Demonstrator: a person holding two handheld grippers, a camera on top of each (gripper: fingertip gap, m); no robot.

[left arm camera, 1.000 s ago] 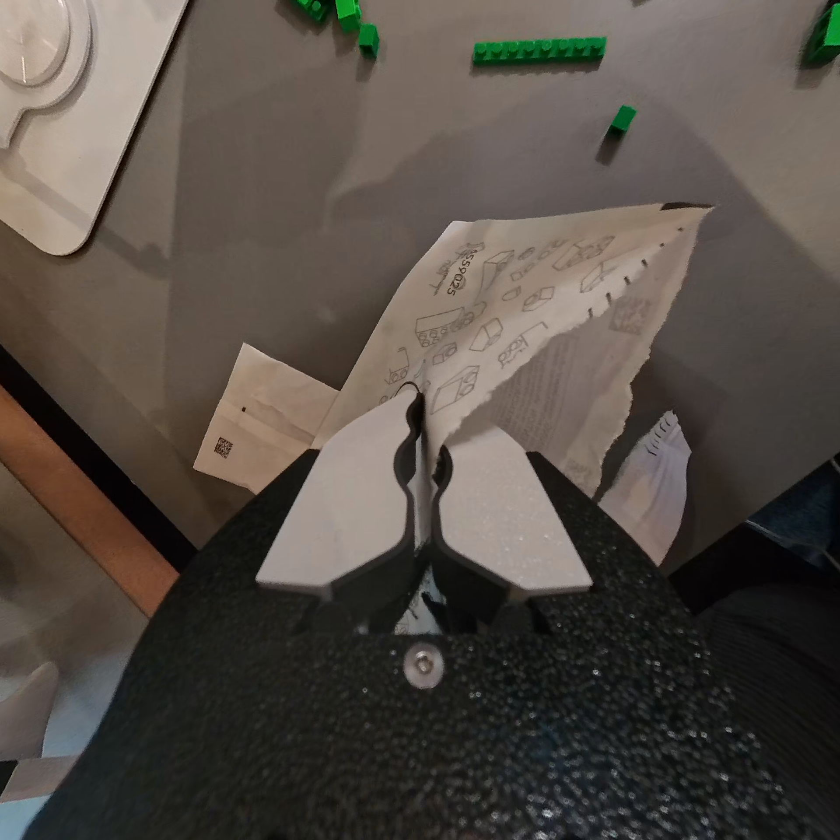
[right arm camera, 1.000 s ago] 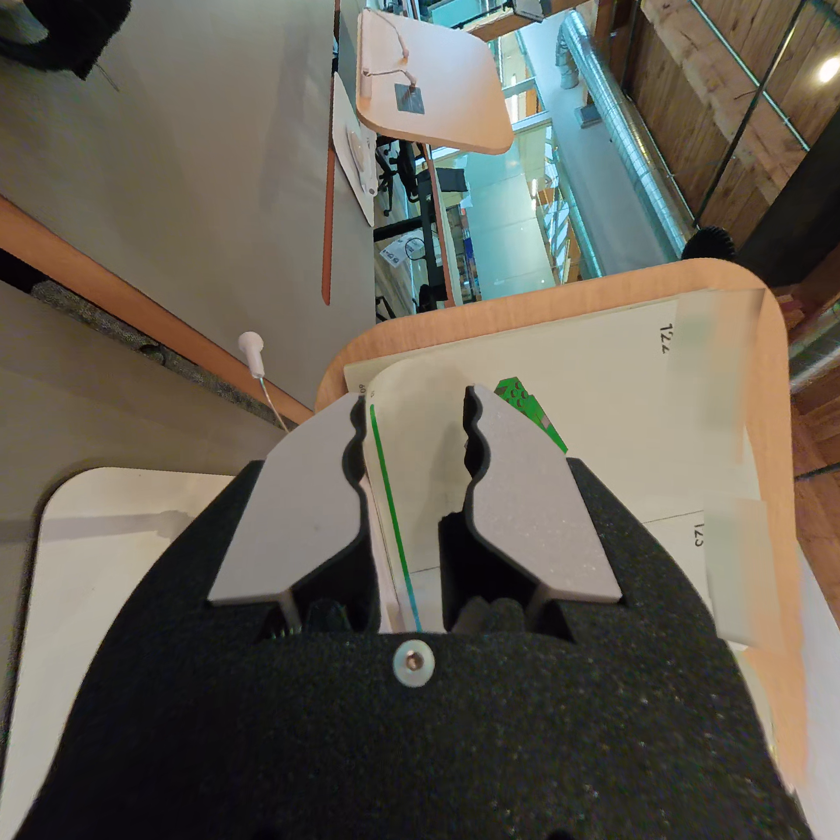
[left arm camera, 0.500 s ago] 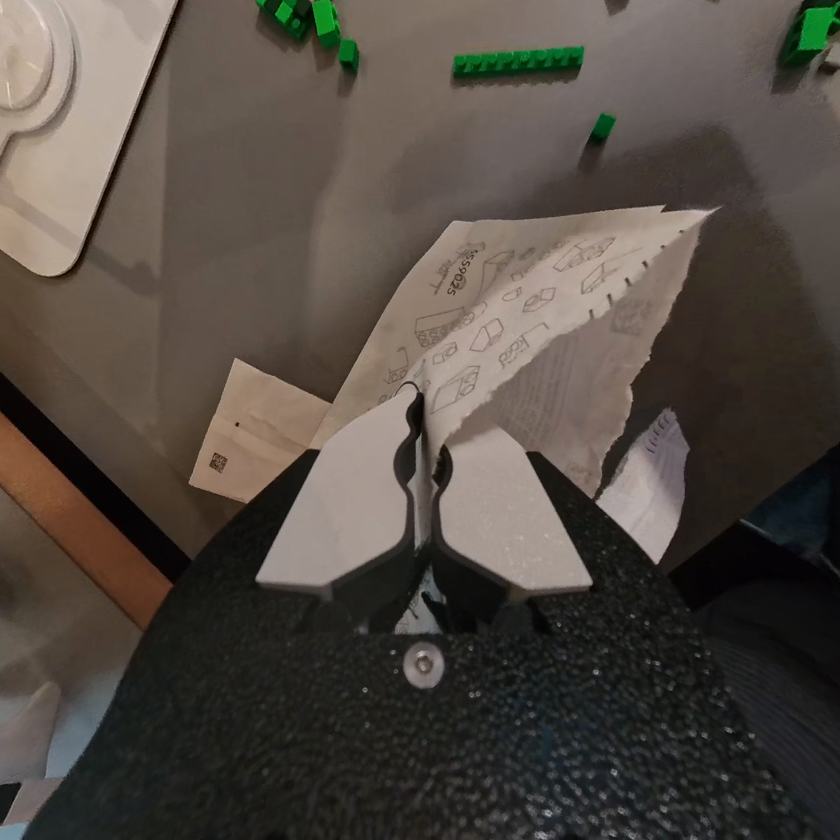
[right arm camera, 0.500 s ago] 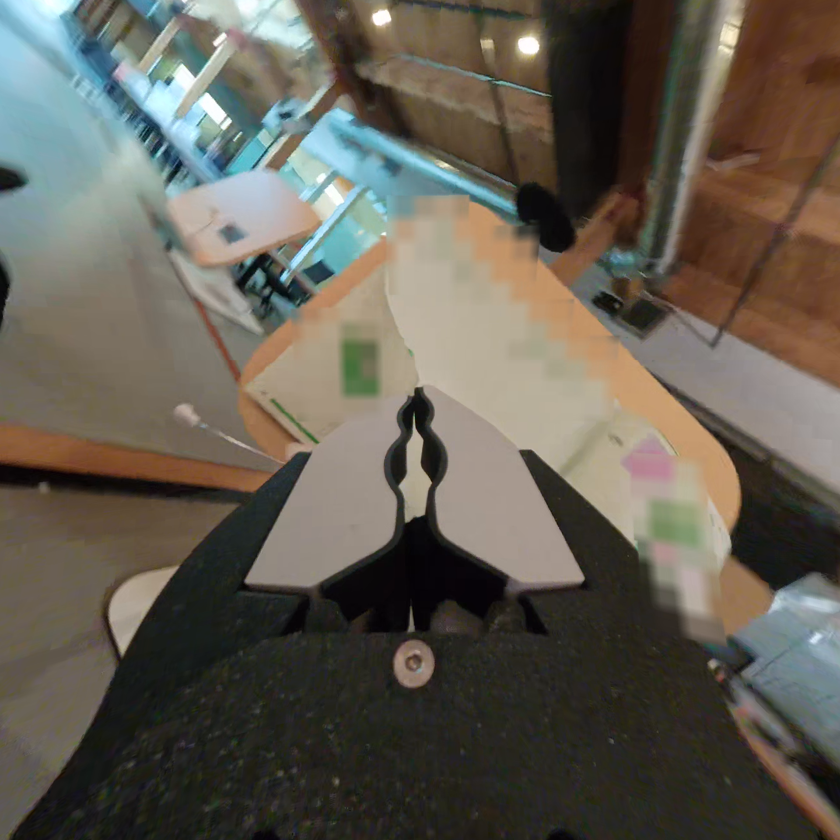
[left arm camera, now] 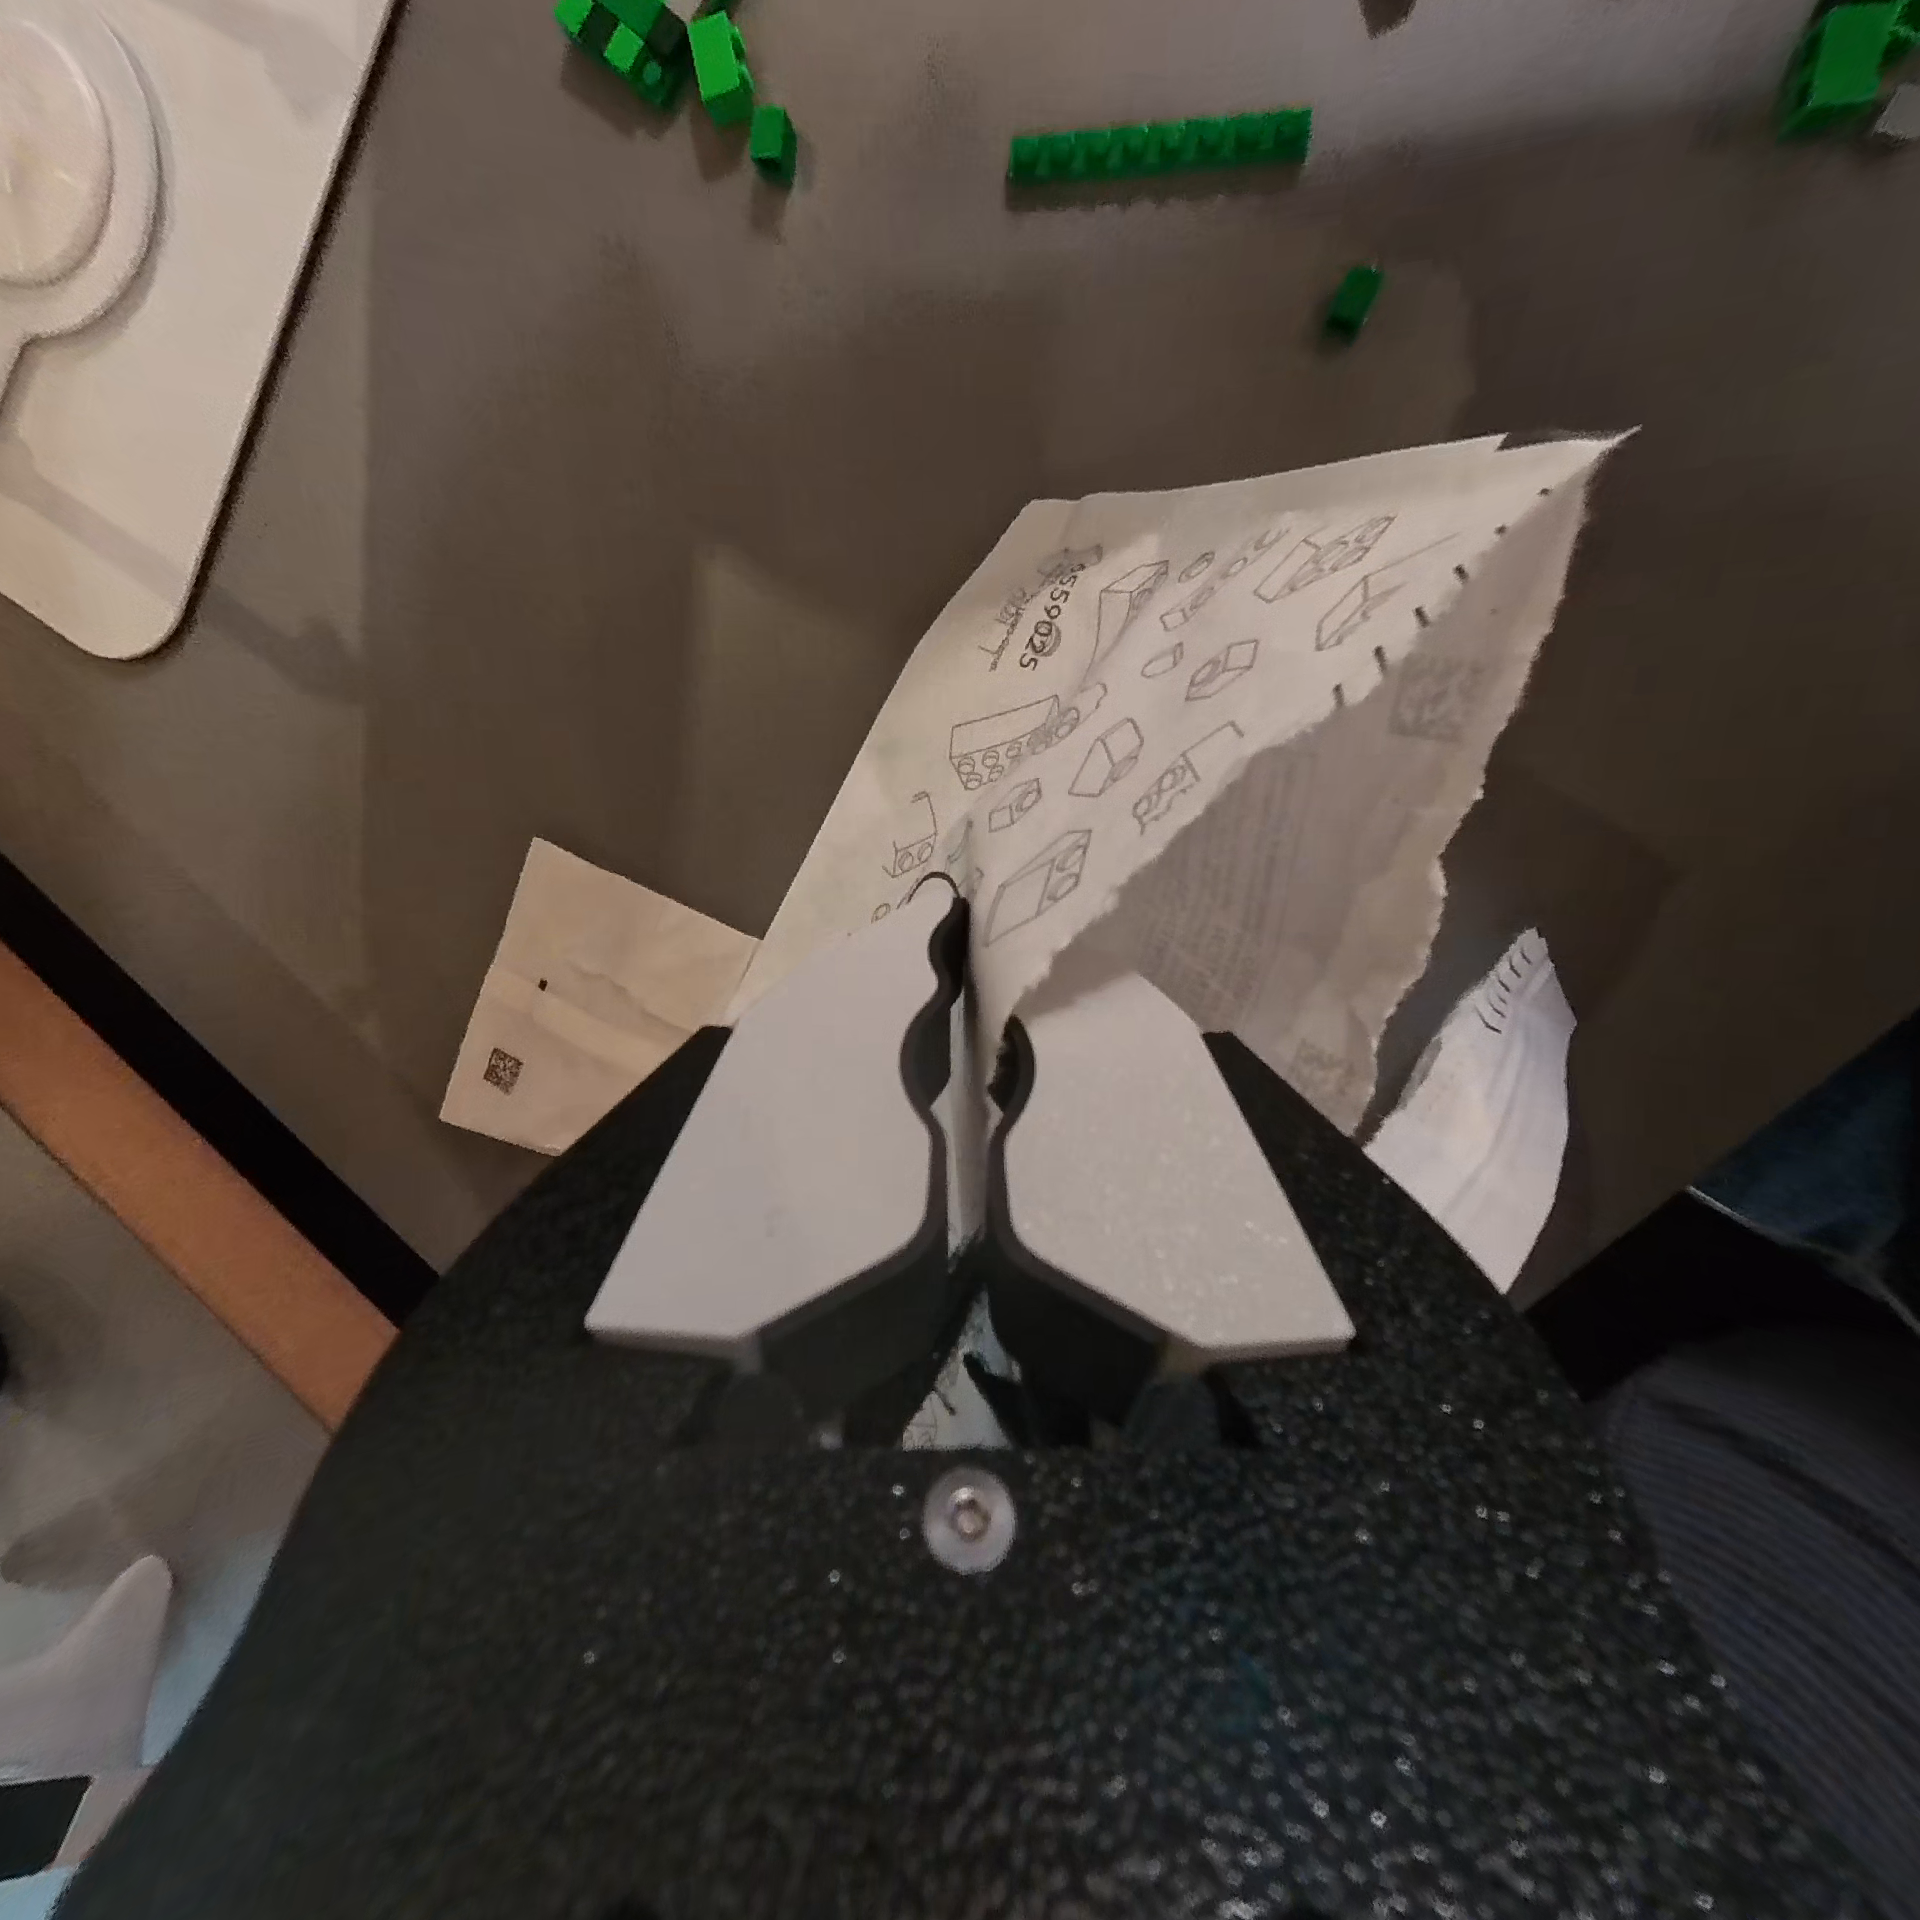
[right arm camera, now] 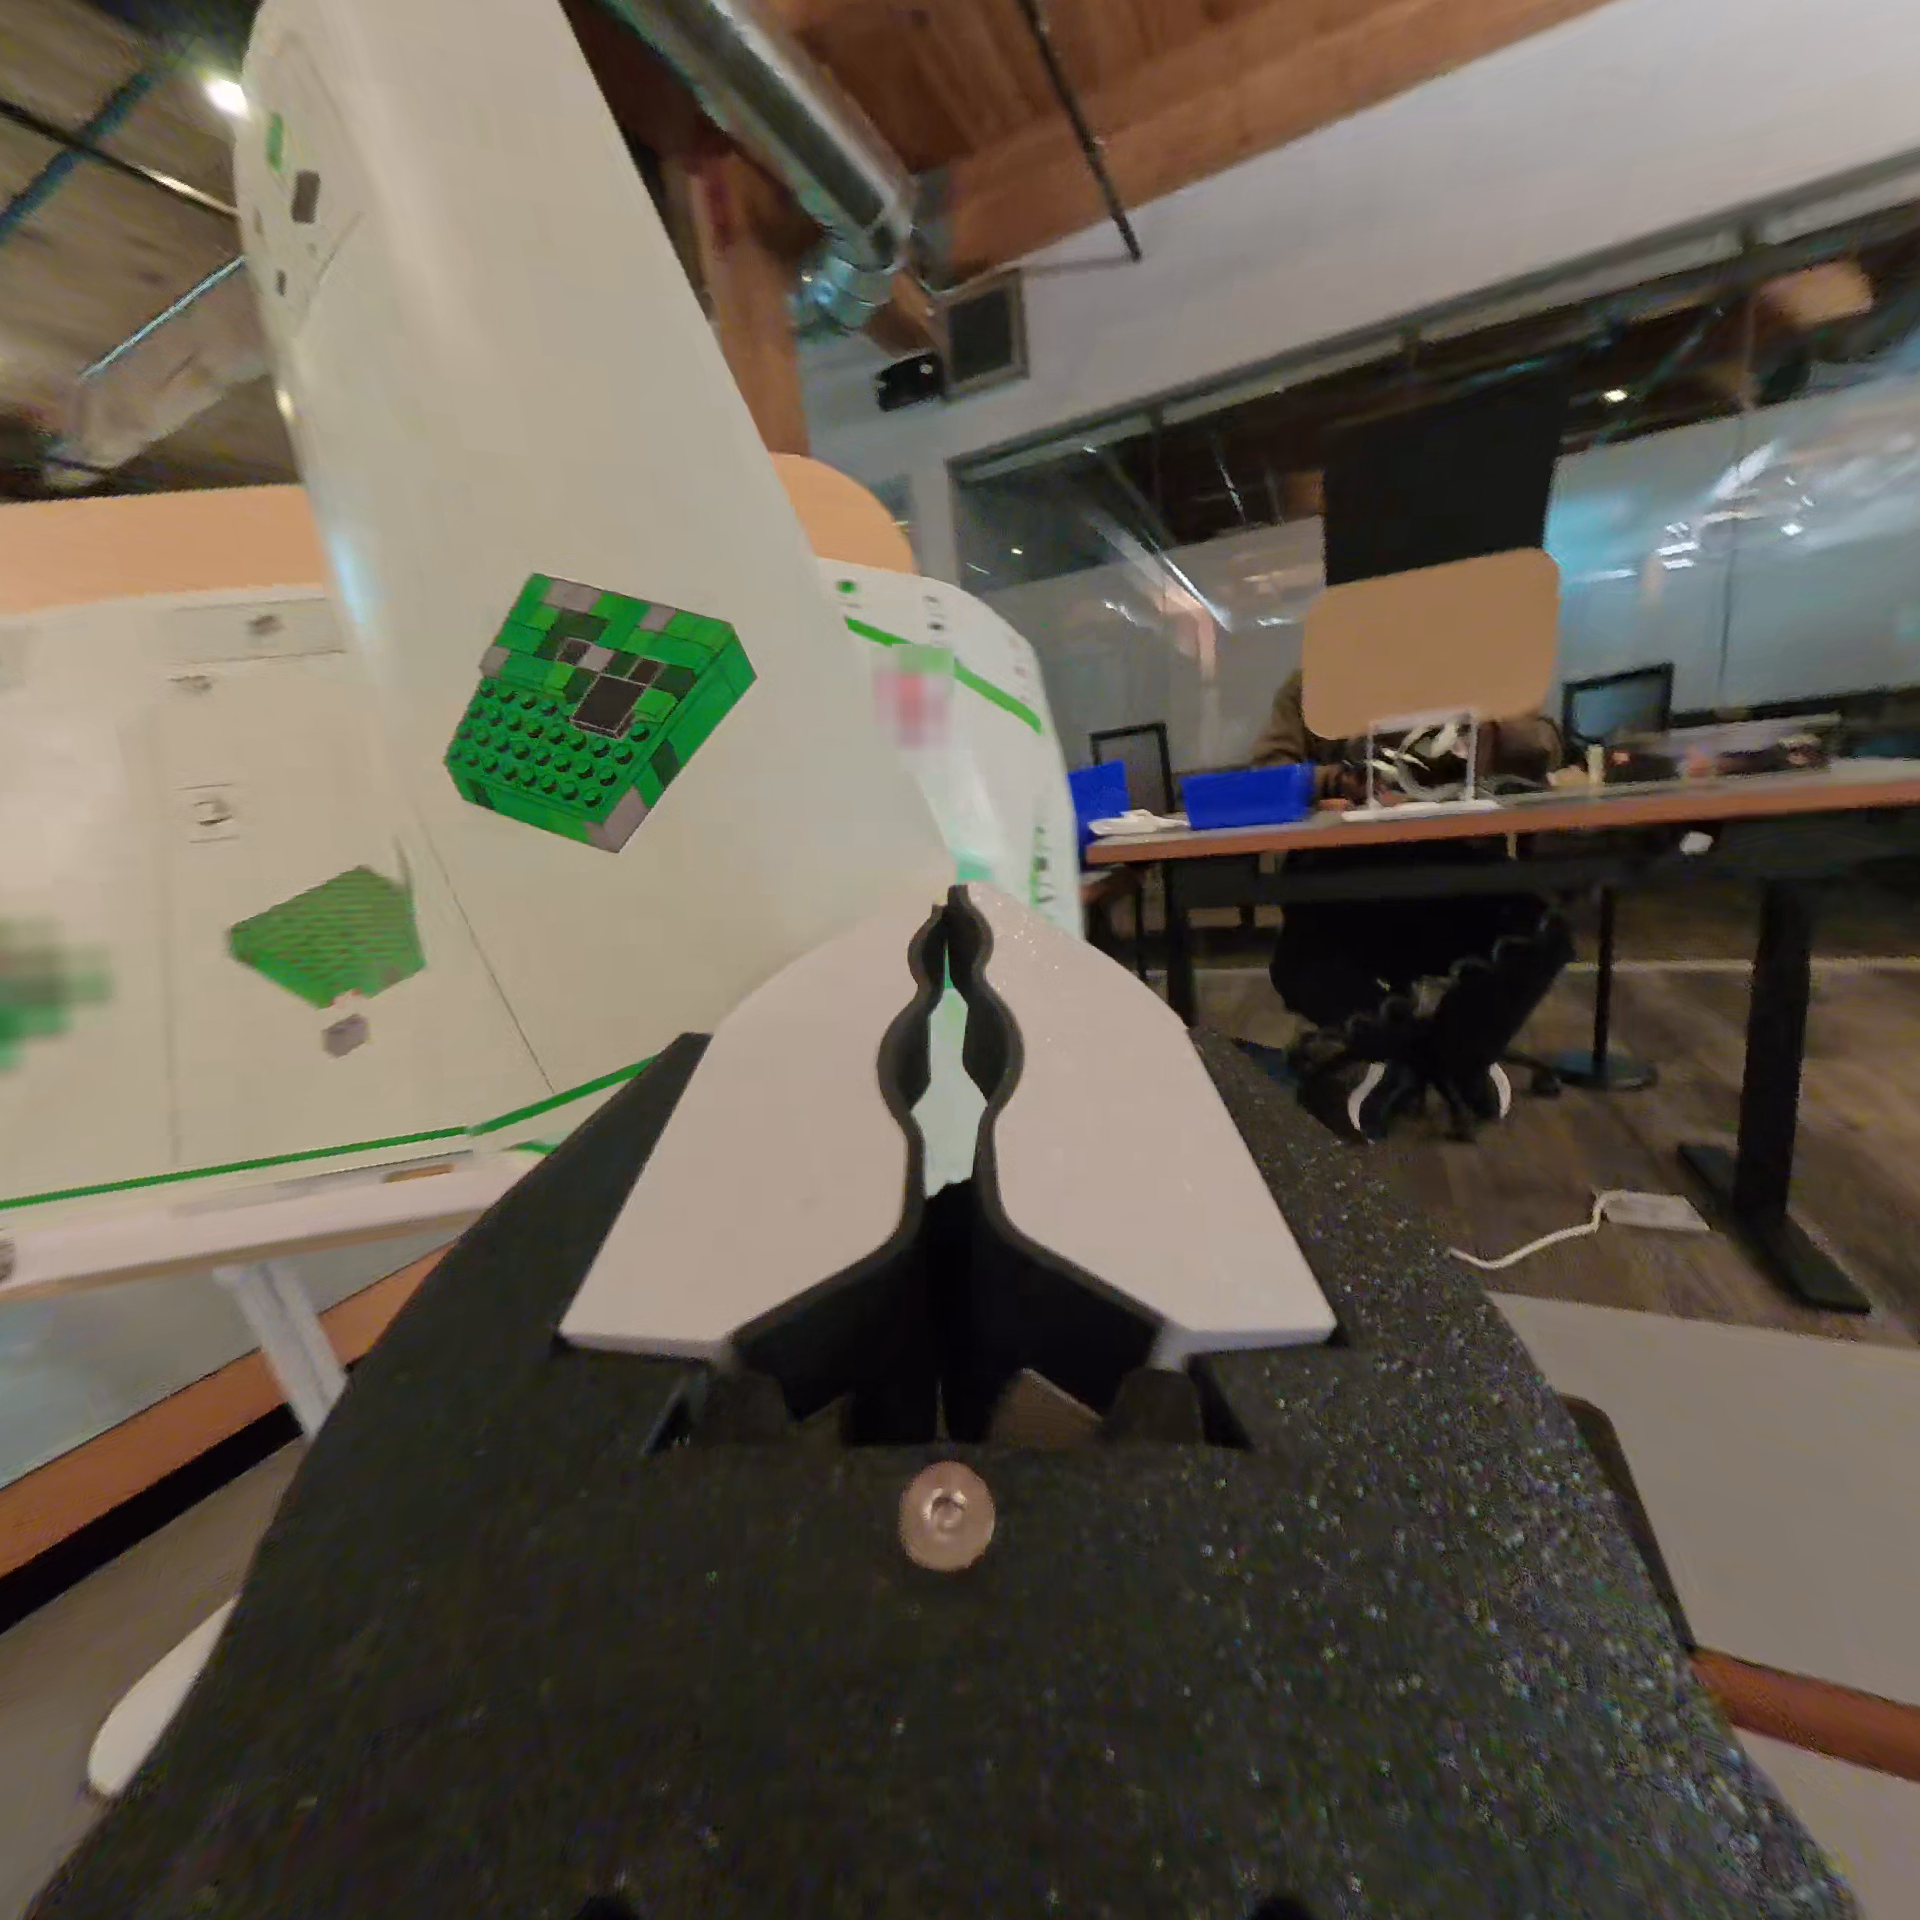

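While left claw is clamped on a torn paper bag (brick drawings on it) above the grey table, loose green bricks lie well beyond. Right claw is pinched on a booklet page, which is lifted upright.

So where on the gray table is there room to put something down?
Bare gray table lies between the white tray, the long green brick and the torn paper bag. It is crowded at the top, by the small green bricks.
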